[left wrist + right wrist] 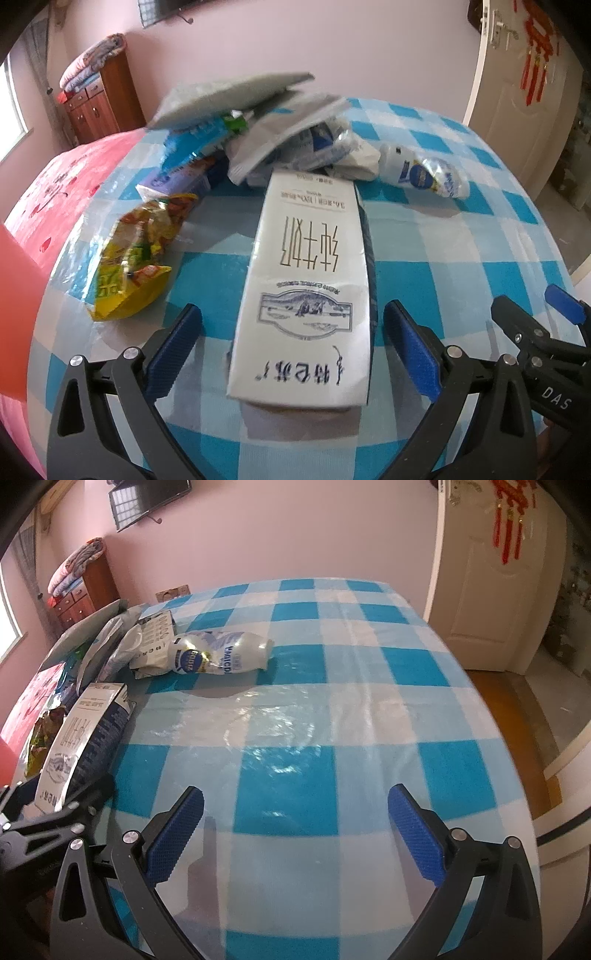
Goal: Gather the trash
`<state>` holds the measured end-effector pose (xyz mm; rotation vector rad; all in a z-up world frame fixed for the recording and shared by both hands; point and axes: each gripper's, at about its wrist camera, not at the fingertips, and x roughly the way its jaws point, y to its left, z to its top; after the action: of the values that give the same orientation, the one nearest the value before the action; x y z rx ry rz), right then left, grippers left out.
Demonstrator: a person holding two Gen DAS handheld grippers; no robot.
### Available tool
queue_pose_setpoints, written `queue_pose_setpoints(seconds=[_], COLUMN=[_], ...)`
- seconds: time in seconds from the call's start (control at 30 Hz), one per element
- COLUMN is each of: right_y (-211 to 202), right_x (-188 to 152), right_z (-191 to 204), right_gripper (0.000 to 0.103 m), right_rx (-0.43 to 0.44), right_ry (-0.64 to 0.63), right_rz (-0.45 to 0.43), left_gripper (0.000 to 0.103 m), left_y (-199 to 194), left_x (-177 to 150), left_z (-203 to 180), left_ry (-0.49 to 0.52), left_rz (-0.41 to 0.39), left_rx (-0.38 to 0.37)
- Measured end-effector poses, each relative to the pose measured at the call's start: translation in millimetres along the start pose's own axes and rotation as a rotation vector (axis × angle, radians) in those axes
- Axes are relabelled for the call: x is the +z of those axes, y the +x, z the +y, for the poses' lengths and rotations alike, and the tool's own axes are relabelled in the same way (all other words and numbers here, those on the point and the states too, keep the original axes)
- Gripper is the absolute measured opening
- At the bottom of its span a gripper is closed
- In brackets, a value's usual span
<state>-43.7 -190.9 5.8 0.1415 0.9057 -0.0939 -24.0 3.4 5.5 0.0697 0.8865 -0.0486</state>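
Pink walls, a white door [491, 590] and a wooden dresser [99, 103] frame a surface [332, 720] covered in a blue-and-white checked cloth under clear plastic. By my reading the collecting has hardly begun — every piece of trash in view lies loose on the cloth, and no bin or bag shows.

Largest is the pile of grey mailers and wrappers [240, 114] at the far side. In front of it lies a flattened white milk carton [306, 280], running from the pile toward the left wrist camera. Left of the carton sits a crumpled yellow snack bag [136, 254]; right of the pile, a small plastic bottle [218, 655] lies on its side.

The left tool [291, 350] is fully released, its blue pads straddling the carton's near end without touching it. The right tool [295, 834] is equally wide and holds nothing — only bare cloth lies between its pads.
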Motion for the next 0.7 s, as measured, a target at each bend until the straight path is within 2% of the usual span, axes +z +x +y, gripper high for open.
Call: queue_pose_setpoints(seconds=[0.33,0.7], right_y=[-53.1,-128.2], right_x=[-1.5,4.5], right_z=[-1.4,12.2], right_gripper=[0.099,0.099], right_rx=[-0.006,0.002], right_ry=[-0.018,-0.032], right_rz=[-0.15,-0.35], left_gripper=[0.099,0.099], left_y=[-47.2,-118.7], left_x=[-1.3,4.8], left_z=[24.0,44.4], left_ry=[-0.044,-0.063], left_rz=[-0.087,-0.258], left_rx=[-0.016,-0.019])
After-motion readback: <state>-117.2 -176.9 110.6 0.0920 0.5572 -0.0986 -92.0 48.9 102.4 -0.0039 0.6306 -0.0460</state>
